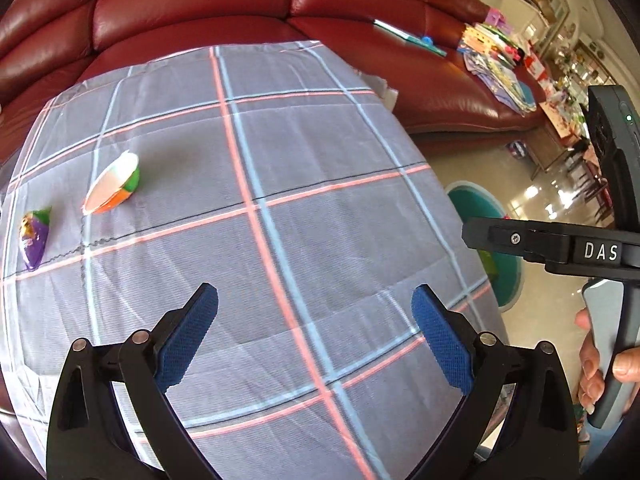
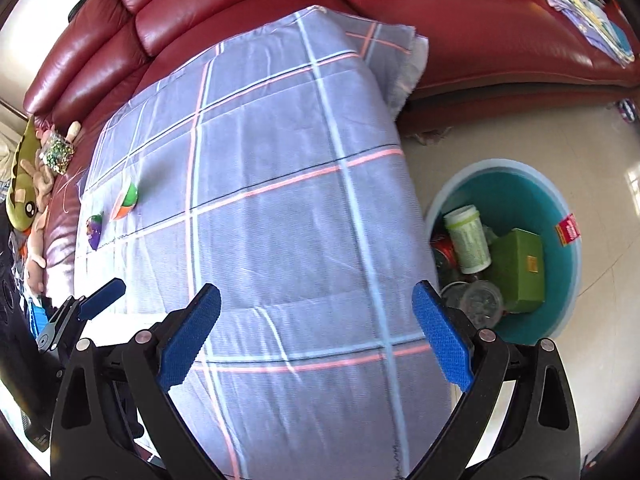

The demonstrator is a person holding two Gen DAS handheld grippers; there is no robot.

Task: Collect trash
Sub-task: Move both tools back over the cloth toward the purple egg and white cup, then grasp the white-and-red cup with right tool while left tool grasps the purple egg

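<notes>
A: Grey cloth (image 1: pixel 280 184), pink and pale-blue check, on a dark red sofa (image 1: pixel 192 0).

B: Orange, green and white cup (image 1: pixel 114 184); purple wrapper (image 1: pixel 34 240). Teal bin (image 2: pixel 560 216), green box (image 2: pixel 520 268) inside. Blue pads (image 2: pixel 188 340).

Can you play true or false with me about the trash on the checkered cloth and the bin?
1. Both grippers are holding trash. False: the left gripper and the right gripper are open and hold nothing.
2. Two pieces of trash lie on the checkered cloth. True: an orange and green cup and a purple wrapper.
3. The cup stands upright. False: it lies tipped on its side.
4. The teal bin is on the floor beside the cloth-covered table. True.
5. The bin has nothing in it. False: it holds a green box, a white and green bottle and other items.
</notes>
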